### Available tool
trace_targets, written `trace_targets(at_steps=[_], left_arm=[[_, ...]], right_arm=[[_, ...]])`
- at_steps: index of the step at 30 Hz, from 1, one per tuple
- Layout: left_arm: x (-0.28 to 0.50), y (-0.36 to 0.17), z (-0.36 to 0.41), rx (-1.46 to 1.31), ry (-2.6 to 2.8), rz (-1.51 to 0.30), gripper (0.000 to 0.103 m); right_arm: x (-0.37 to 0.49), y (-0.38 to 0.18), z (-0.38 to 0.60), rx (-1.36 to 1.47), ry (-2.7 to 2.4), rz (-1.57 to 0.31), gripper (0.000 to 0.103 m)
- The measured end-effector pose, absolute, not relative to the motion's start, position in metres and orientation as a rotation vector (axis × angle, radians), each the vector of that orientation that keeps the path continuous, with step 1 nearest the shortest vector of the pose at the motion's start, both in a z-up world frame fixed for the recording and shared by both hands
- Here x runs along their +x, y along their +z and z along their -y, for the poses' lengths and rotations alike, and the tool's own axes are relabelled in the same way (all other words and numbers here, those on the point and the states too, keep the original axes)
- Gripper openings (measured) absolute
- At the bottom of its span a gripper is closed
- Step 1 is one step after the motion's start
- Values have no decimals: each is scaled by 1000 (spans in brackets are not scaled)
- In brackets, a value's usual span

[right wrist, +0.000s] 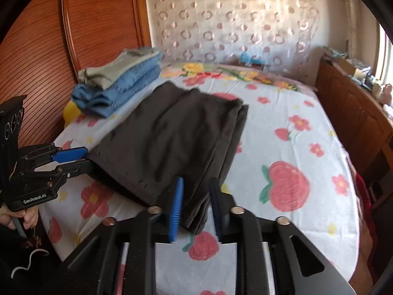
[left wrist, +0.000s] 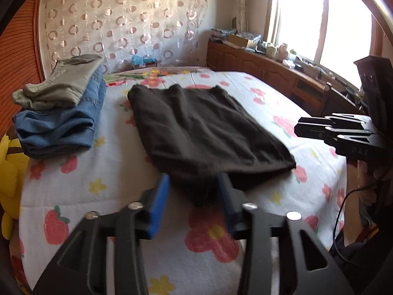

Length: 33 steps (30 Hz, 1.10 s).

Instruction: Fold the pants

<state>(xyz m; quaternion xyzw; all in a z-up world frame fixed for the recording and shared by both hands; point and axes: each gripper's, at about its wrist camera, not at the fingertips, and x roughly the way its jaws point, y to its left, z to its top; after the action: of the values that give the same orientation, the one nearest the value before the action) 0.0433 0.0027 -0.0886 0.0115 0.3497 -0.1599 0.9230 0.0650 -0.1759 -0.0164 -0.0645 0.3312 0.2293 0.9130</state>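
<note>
Between the jaws: each hand-held gripper stands open astride one near corner of the dark pants [left wrist: 203, 127], cloth in the gap but the pads not pressing on it.
Left hand-held gripper [left wrist: 194, 196]: parted over the near corner on the side of the clothes stack; the blue pads [left wrist: 161, 204] stand clear of the fabric on either side.
Right hand-held gripper [right wrist: 196, 206]: parted too, straddling the layered corner on the window side; nothing is gripped.
Why they sit so: my guess is that a fold has been laid down and both corners let go, since the pants lie flat in a tidy rectangle running away from both grippers.
Pants: on the flowered bed [left wrist: 307, 113], ahead of both grippers, several layers showing along the edge by the right one.
Stack: folded blue jeans [left wrist: 61, 123] with an olive garment [left wrist: 61, 83] on top, ahead and to the left of the left gripper, near the pants but not touching them.
Near edge: the bed's rim lies just under both grippers, and the pants' near hem sits close to it.
Open room: bare sheet to the right of the right gripper and beyond the pants' far end, enough, I judge, for another fold.
Limits: the wooden headboard [right wrist: 98, 19] is behind the stack, and the wooden cabinet [left wrist: 265, 66] along the window side stands well apart.
</note>
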Motion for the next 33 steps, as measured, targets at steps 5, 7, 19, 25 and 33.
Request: trace_targets(at_steps=[5, 7, 19, 25, 33], left_arm=[[53, -82, -7, 11, -323, -707, 75], [57, -80, -8, -1, -324, -697, 77], [73, -96, -5, -2, -298, -746, 68], [75, -110, -2, -22, -323, -804, 49], [71, -121, -4, -26, -309, -836, 47]], right_arm=[[59, -4, 182, -117, 439, -620, 28], [59, -1, 184, -105, 426, -605, 29], [67, -13, 183, -106, 423, -636, 37], [80, -31, 178, -119, 441, -706, 38], [91, -52, 172, -121, 466, -784, 38]])
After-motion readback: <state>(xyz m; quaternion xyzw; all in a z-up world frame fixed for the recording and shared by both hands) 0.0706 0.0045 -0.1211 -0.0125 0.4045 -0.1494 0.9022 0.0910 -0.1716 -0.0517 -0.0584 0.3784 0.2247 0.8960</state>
